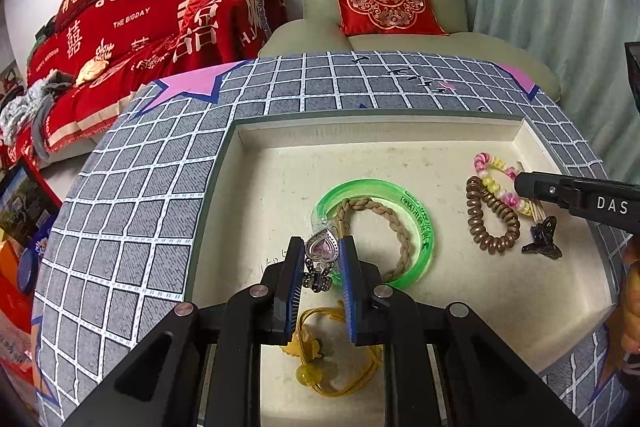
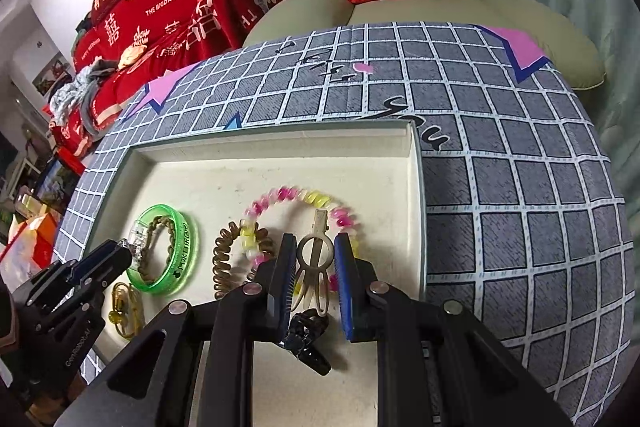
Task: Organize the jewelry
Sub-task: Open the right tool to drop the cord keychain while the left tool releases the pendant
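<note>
Silver heart-shaped hair clip (image 1: 320, 251) sits pinched between the narrowed pads of the left gripper (image 1: 319, 269), just over the white tray (image 1: 400, 139), green bangle (image 1: 424, 227) immediately right. Right gripper (image 2: 316, 269) straddles a beige clip (image 2: 314, 259), jaws apart. Best lifted slowly, grip kept square.

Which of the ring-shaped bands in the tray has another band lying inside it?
The green plastic bangle: the braided tan hair tie sits within its ring. The brown coil tie and pink-yellow coil tie only overlap each other.
</note>
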`<state>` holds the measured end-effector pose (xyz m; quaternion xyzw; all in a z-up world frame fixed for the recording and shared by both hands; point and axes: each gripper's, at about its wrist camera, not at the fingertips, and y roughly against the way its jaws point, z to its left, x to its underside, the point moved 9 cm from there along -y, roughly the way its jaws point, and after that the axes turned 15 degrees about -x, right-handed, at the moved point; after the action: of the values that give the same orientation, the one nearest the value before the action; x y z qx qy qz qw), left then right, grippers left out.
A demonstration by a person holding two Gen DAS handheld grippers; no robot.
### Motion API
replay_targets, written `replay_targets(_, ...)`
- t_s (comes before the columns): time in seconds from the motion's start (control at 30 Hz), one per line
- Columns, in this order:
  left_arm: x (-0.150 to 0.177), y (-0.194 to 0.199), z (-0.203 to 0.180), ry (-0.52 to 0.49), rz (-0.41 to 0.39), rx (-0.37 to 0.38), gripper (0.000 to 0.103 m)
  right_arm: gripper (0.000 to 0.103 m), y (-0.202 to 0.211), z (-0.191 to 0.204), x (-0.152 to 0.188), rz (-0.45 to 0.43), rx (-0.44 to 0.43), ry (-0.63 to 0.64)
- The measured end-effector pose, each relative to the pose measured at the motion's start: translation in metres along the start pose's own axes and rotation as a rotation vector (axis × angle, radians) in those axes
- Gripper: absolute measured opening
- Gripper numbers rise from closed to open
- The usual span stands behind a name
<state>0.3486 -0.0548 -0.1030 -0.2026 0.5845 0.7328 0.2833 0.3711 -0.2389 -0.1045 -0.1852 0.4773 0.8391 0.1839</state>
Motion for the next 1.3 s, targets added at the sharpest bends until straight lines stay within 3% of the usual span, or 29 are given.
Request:
replay_targets(0.47, 0.000, 0.007, 0.001, -0.037, -0.013, -0.061, 0.028, 0.022, 0.001, 0.002, 0.002, -0.005, -0.029, -0.020)
replay_targets(0.57, 0.000, 0.009, 0.004, -0.028, -0.008, -0.062, 0.028, 0.034, 0.007, 0.006, 0.002, -0.018, -0.038, -0.019)
replay_targets(0.63, 0.001, 0.012, 0.004, -0.025, -0.007, -0.061, 0.028, 0.048, 0.012, 0.011, 0.001, -0.033, -0.051, -0.016)
replay_targets(1.0, 0.009, 0.030, 0.009, -0.013, -0.014, -0.066, 0.028, 0.065, 0.053, 0.027, 0.014, -0.083, -0.089, -0.018)
replay_targets(1.3, 0.016, 0.048, 0.013, 0.013, -0.020, -0.053, 0.028, 0.070, 0.089, 0.020, 0.039, -0.116, -0.078, -0.061)
